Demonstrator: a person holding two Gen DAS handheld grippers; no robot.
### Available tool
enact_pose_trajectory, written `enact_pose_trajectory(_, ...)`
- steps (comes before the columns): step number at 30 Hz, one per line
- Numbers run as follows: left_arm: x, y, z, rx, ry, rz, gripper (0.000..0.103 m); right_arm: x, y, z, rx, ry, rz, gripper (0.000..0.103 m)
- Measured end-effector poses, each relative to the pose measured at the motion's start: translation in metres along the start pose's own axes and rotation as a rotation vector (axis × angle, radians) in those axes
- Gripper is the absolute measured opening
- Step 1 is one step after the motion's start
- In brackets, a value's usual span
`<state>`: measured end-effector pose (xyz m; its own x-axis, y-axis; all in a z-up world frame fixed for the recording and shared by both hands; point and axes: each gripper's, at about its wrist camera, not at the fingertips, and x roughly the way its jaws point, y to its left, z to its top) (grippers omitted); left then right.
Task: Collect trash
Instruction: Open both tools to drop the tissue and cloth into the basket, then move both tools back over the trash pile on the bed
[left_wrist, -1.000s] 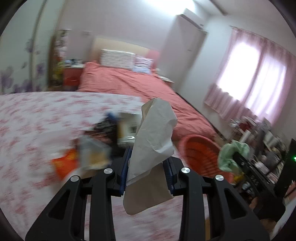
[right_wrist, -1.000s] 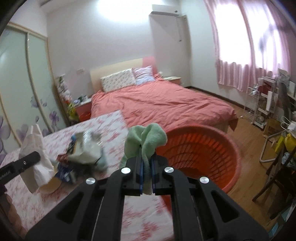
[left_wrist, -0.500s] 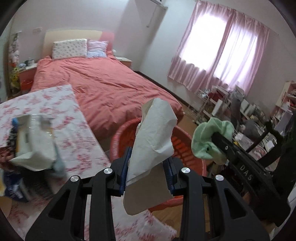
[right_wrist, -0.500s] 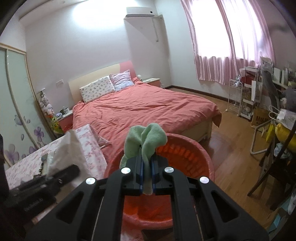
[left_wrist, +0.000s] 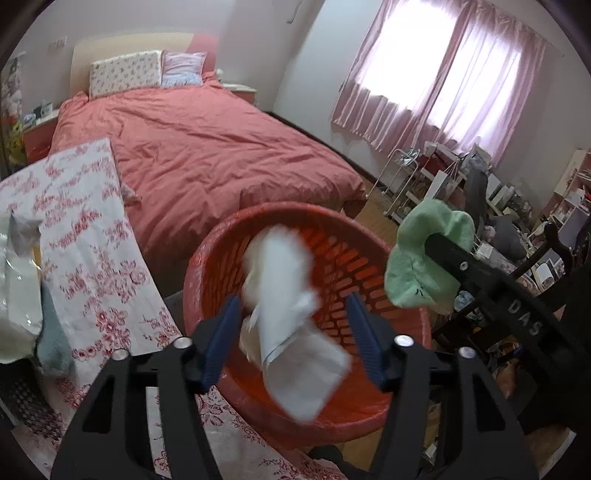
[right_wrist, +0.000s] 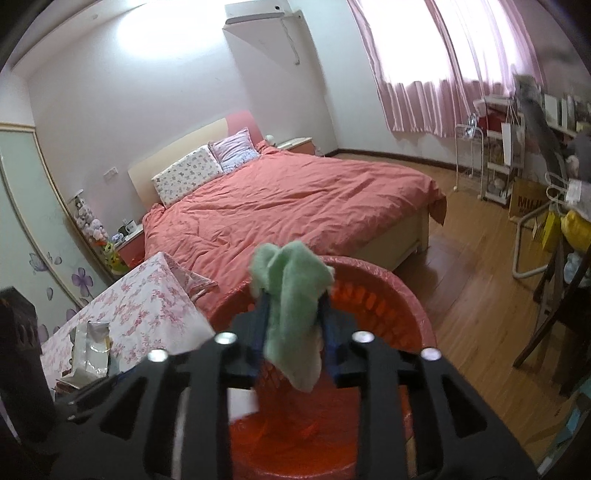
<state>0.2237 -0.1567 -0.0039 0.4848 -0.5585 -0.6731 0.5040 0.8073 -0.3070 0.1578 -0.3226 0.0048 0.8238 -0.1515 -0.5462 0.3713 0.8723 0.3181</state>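
Observation:
Over the red plastic basket (left_wrist: 207, 266) my left gripper (left_wrist: 291, 299) has its jaws opening wide. A crumpled white paper (left_wrist: 284, 295) drops, blurred, between the blue pads and touches neither. To the right, a fluffy green cloth (left_wrist: 424, 258) drapes over one of my right gripper's fingers (left_wrist: 465, 264). In the right wrist view my right gripper (right_wrist: 294, 295) hangs above the same basket (right_wrist: 406, 295) with its jaws opening. The green cloth (right_wrist: 291, 295) still hangs loosely between the pads.
A table with a red-flowered cloth (left_wrist: 92, 240) stands left of the basket, with plastic wrappers (left_wrist: 18, 295) and other litter on it. Behind is a bed with a pink cover (left_wrist: 207, 147). Chairs and cluttered shelves (right_wrist: 554, 295) stand on the wooden floor at right.
Both grippers swung from the table to above the basket. The left jaws parted and the paper fell out of them. The right jaws widened around the green cloth.

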Motion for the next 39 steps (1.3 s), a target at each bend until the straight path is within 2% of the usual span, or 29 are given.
enact_pose_trajectory(3,0.002,-0.001,-0.004,-0.008,0.020,0.016,0.066,0.001,-0.006,-0.003,0.009,0.008,-0.005,0.040)
enact_pose_trajectory(6,-0.002,0.004,-0.005,-0.018,0.027,0.040,0.067,0.001,-0.007,-0.005,0.003,0.010,-0.011,0.050)
enact_pose_trajectory(11,-0.022,0.016,-0.009,-0.041,0.012,0.090,0.070,-0.006,0.001,-0.009,-0.025,0.009,-0.015,0.055)
enact_pose_trajectory(26,-0.104,0.057,-0.023,-0.082,-0.106,0.235,0.080,-0.046,0.055,-0.024,-0.112,0.000,0.033,0.057)
enact_pose_trajectory(32,-0.139,0.088,-0.038,-0.119,-0.149,0.333,0.080,-0.055,0.094,-0.046,-0.188,0.023,0.072,0.058)
enact_pose_trajectory(39,-0.183,0.135,-0.064,-0.170,-0.202,0.481,0.080,-0.057,0.138,-0.075,-0.269,0.055,0.122,0.058)
